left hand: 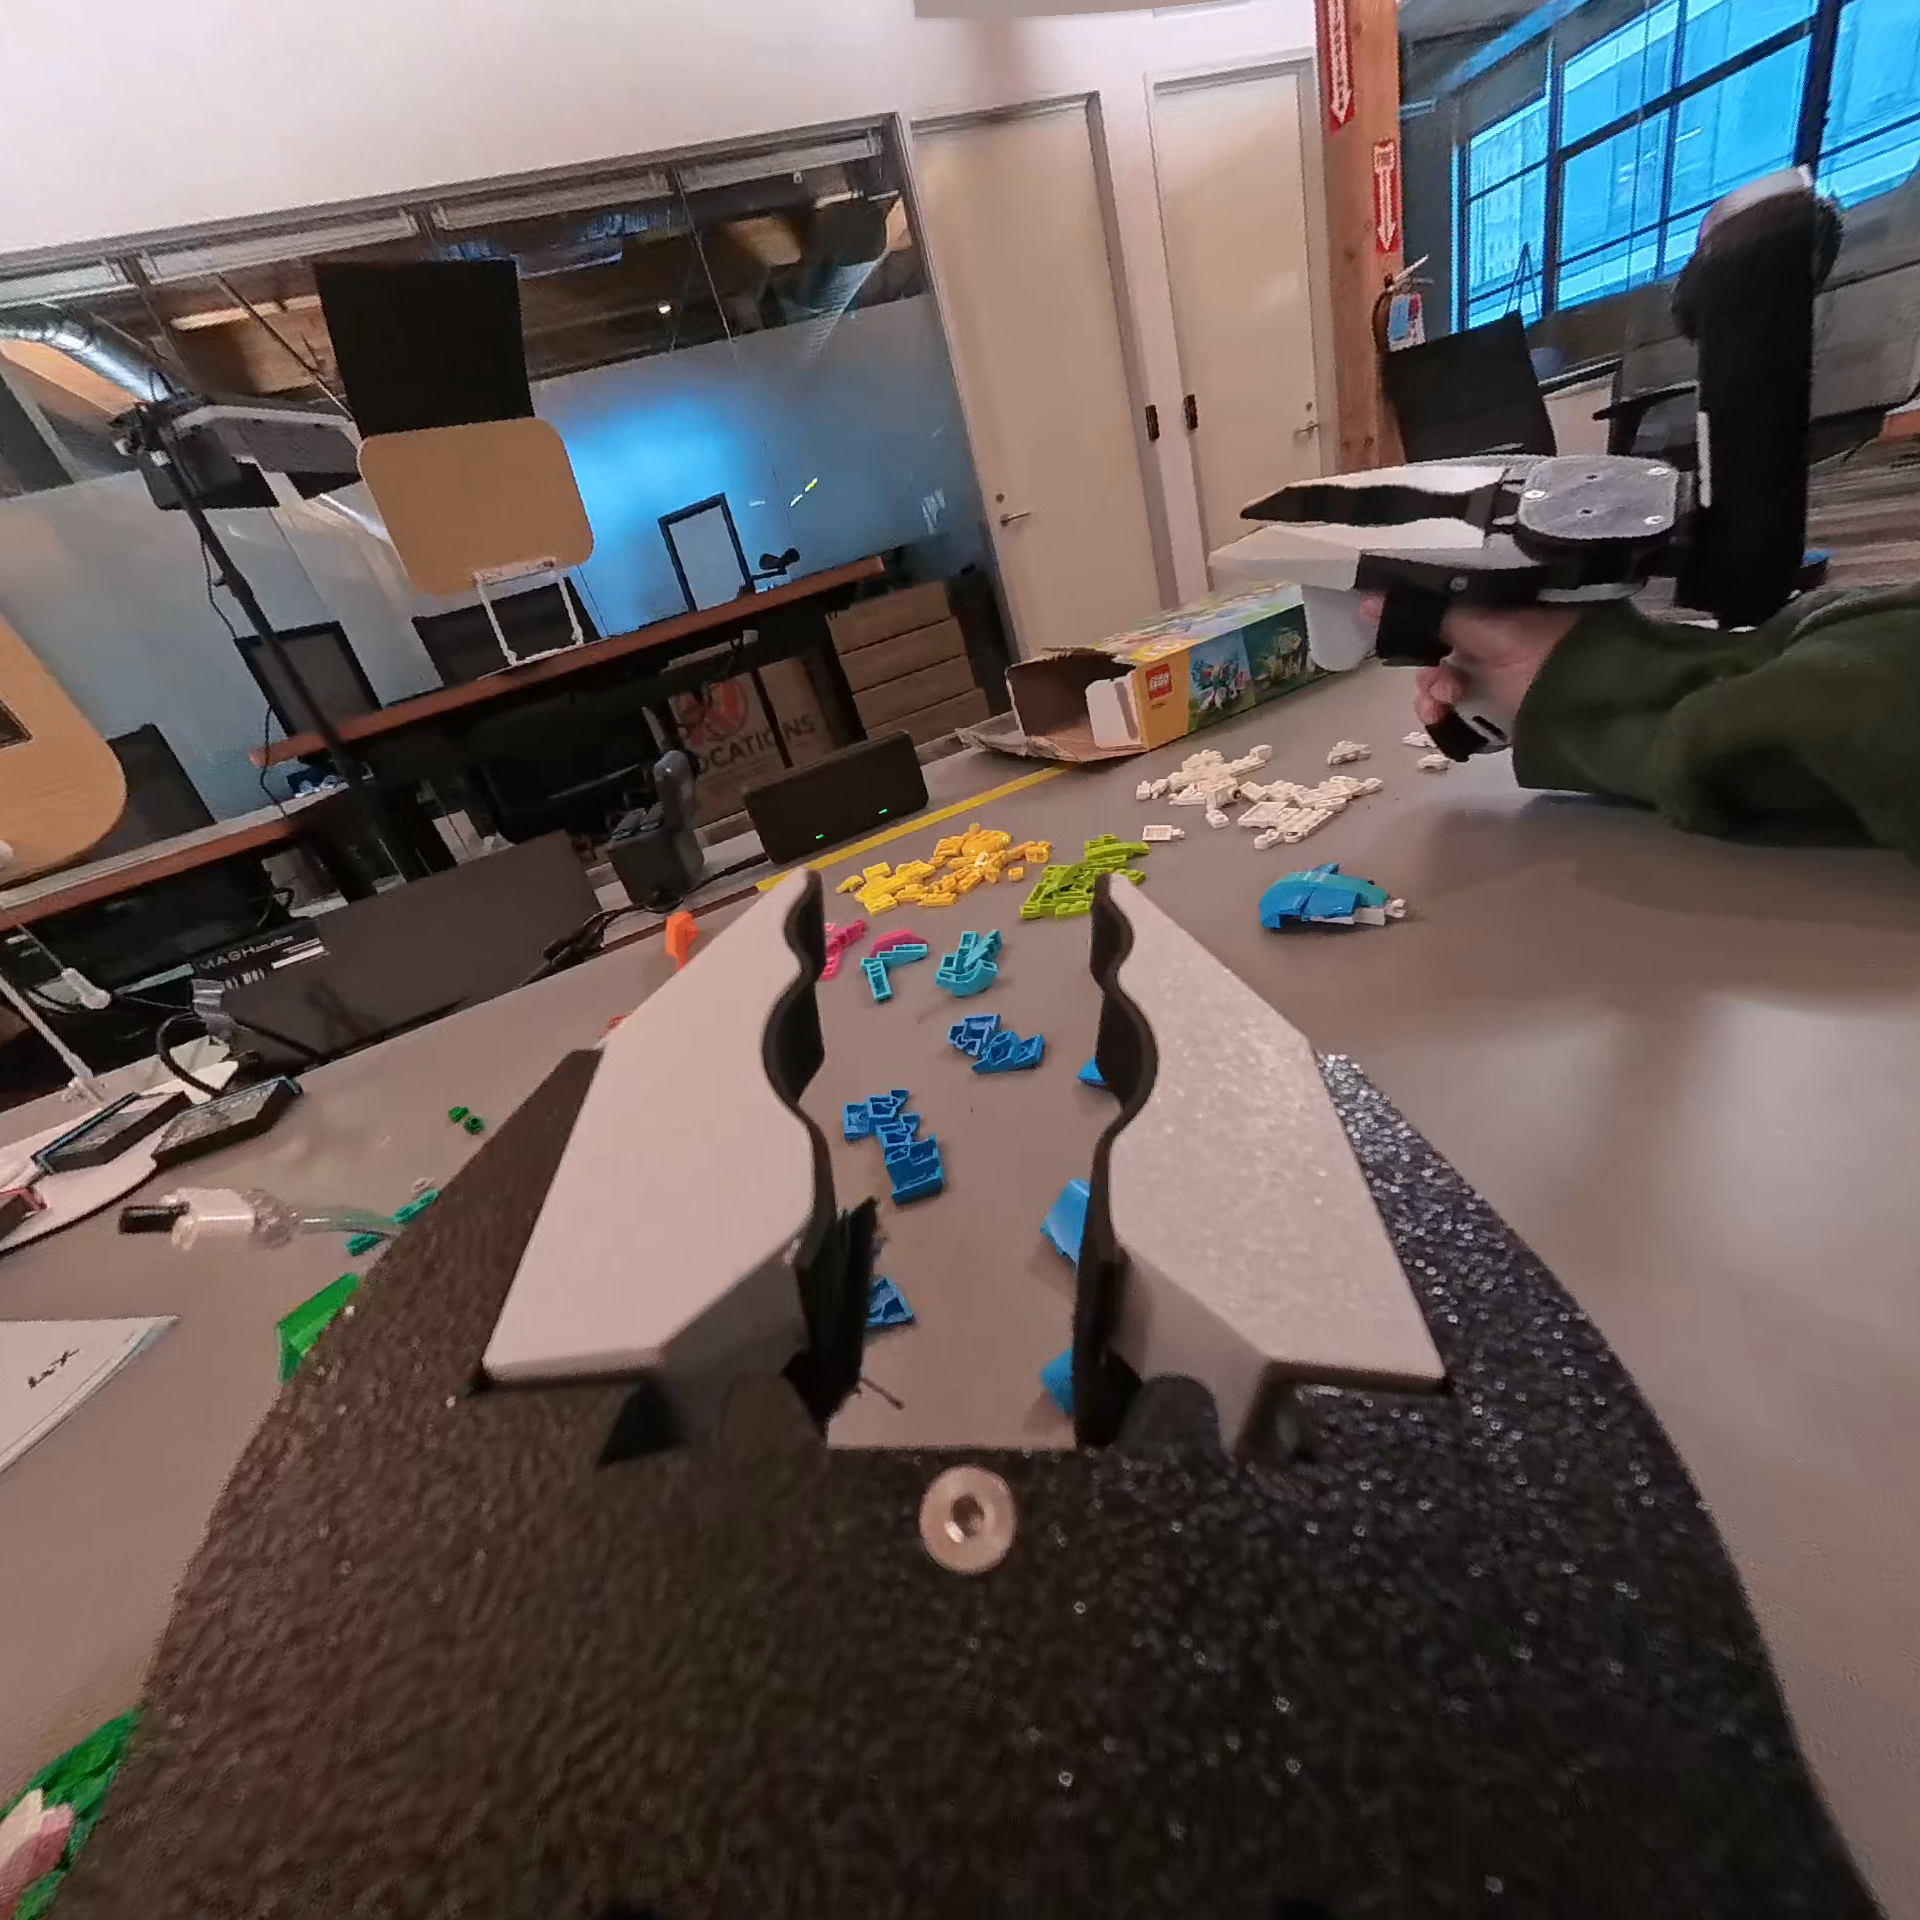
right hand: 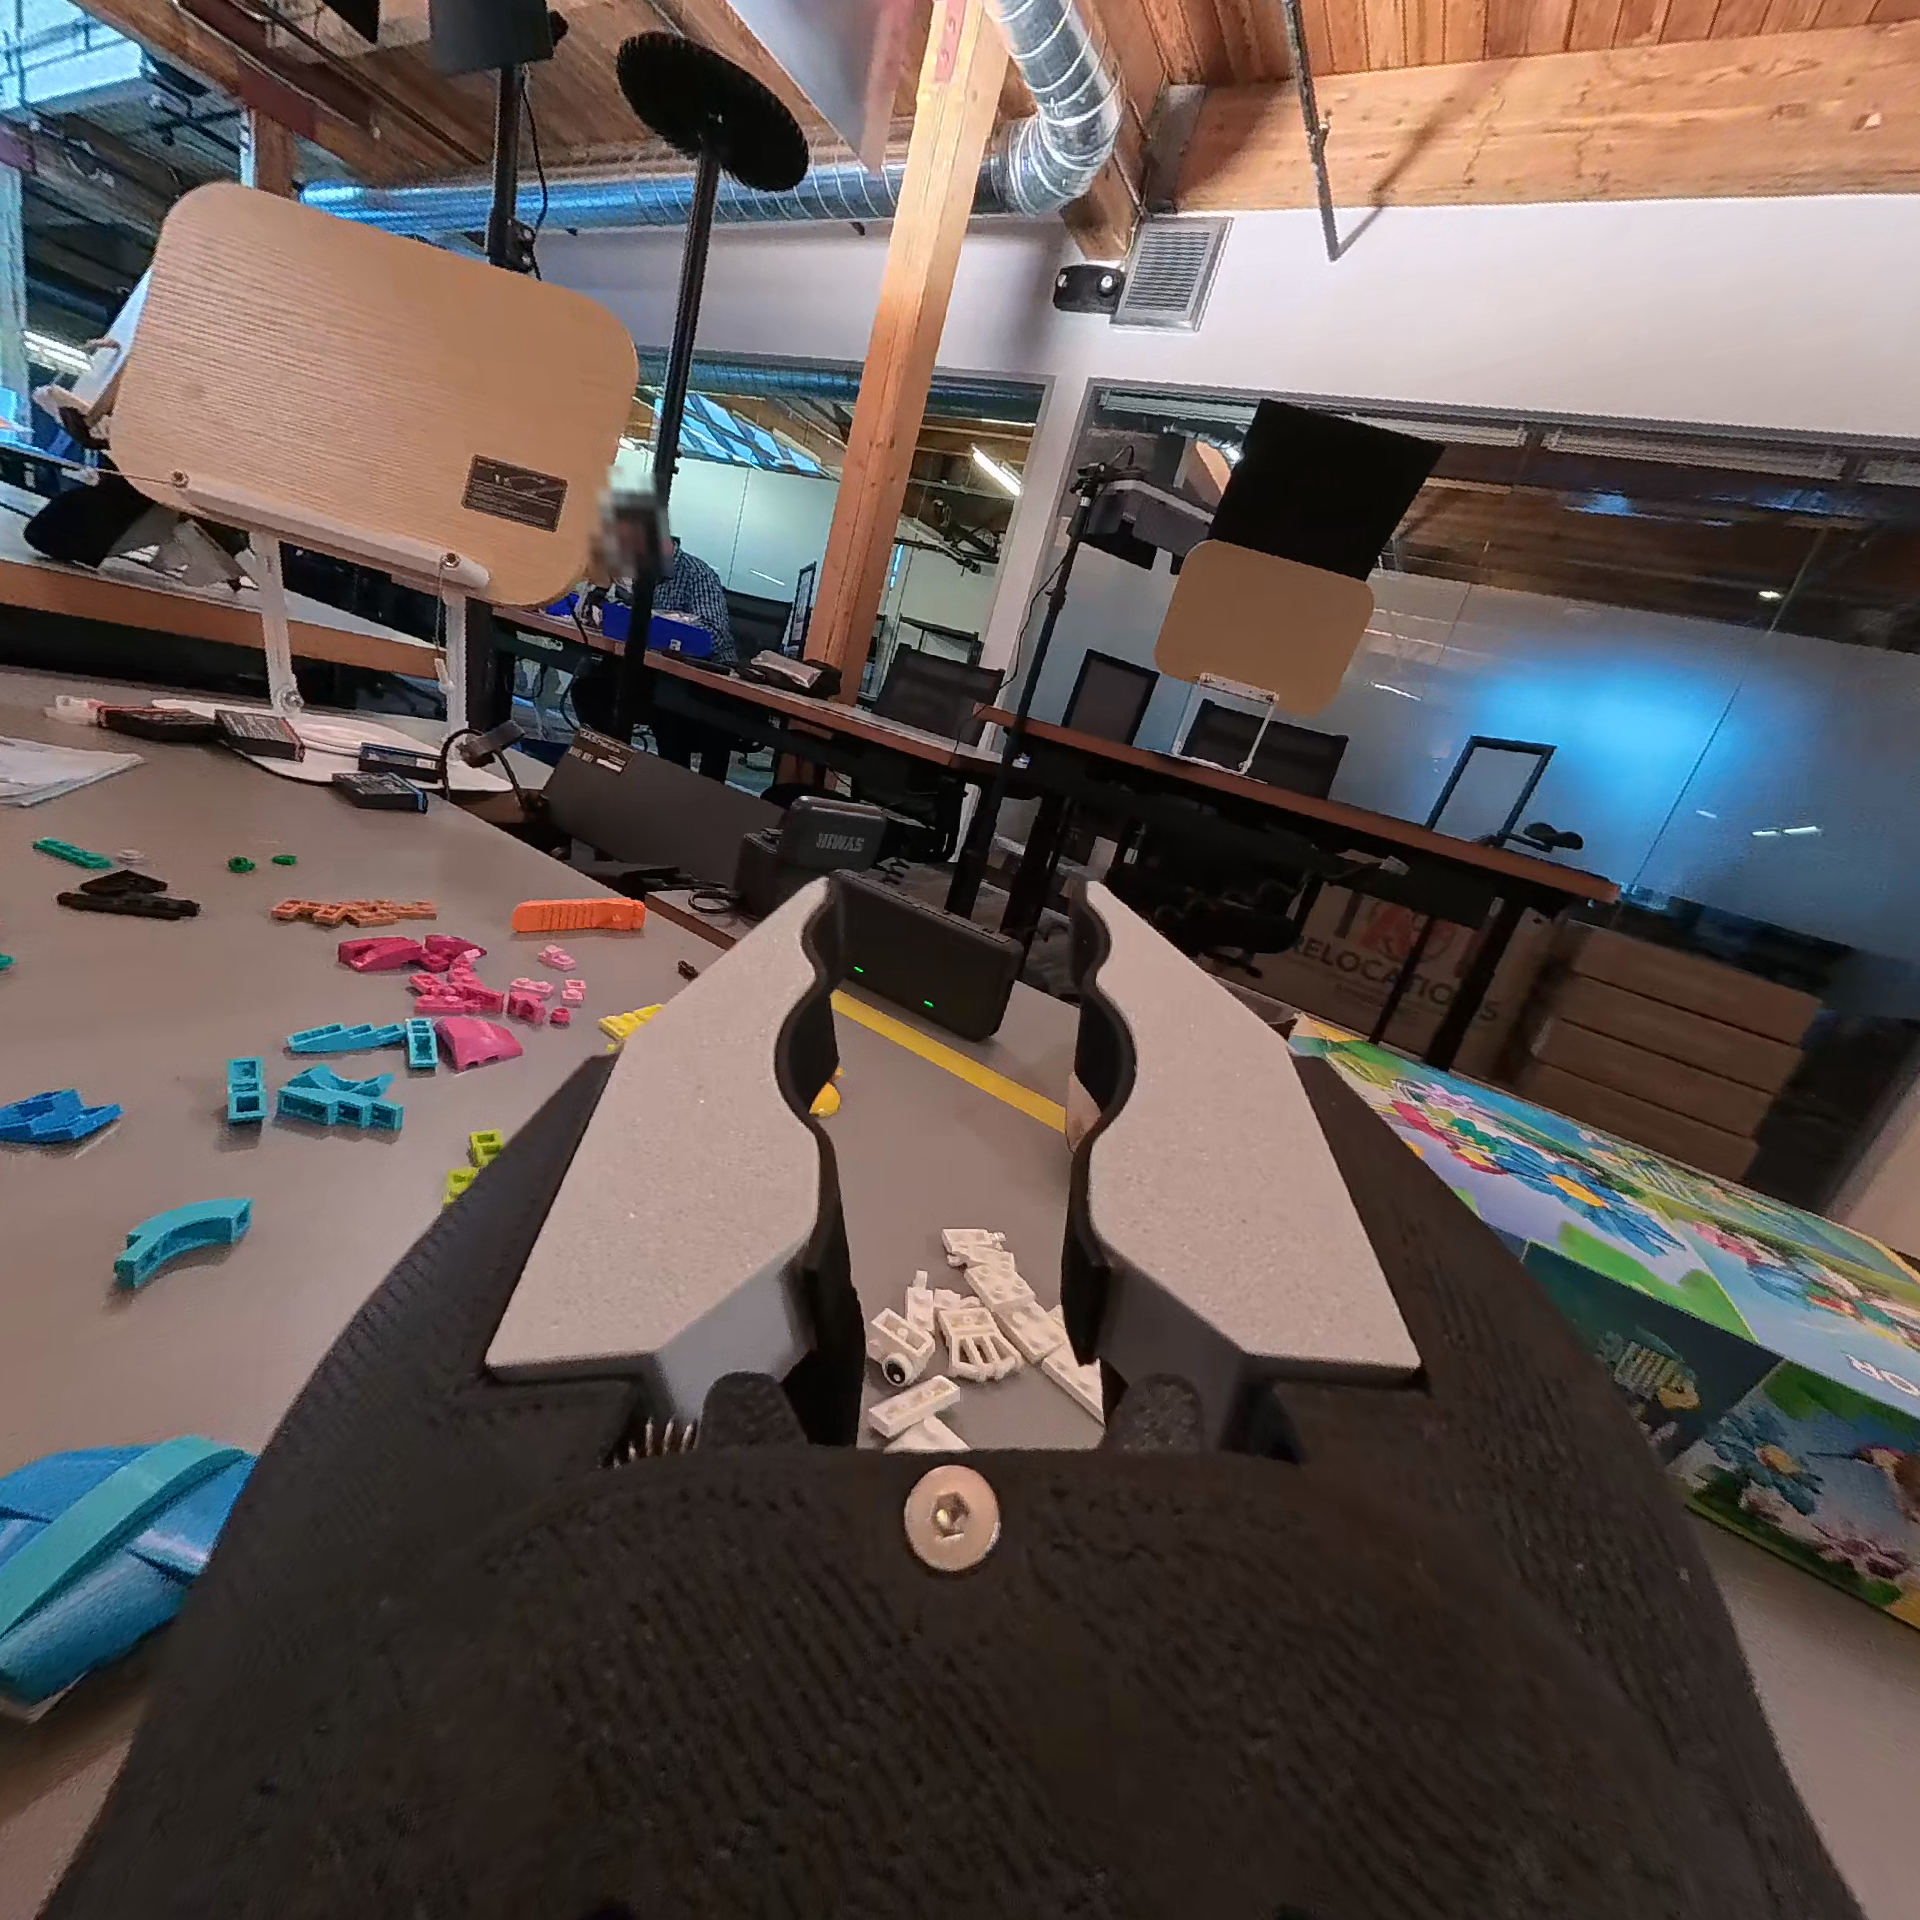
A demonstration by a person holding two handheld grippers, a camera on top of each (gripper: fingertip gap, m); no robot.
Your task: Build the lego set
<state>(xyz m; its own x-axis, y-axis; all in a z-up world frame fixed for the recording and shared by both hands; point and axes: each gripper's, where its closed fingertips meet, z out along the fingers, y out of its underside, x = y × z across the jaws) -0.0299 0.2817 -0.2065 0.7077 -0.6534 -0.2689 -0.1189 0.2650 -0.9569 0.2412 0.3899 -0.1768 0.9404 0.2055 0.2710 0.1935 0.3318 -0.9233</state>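
Loose Lego pieces lie sorted by colour on a grey table (left hand: 1558, 1091). My left gripper (left hand: 961, 894) is open and empty, low over blue pieces (left hand: 899, 1143), which show between its fingers. Teal pieces (left hand: 966, 961), a yellow pile (left hand: 945, 862) and lime pieces (left hand: 1081, 878) lie beyond. A partly built blue and teal model (left hand: 1320, 899) sits to the right. My right gripper (right hand: 956, 904) is open and empty above a white pile (right hand: 966, 1330). It also shows in the left wrist view (left hand: 1262, 509), held by a hand in a green sleeve over the white pile (left hand: 1257, 795).
The opened Lego box (left hand: 1174, 675) lies at the table's far side, also at the right in the right wrist view (right hand: 1662, 1299). Pink pieces (right hand: 468, 987), an orange brick separator (right hand: 577, 914), black pieces (right hand: 125, 894) and a black device (right hand: 925, 977) lie near the far edge. A booklet (left hand: 62, 1371) lies at the left. Spacing between my two grippers at the tips: around 30 cm.
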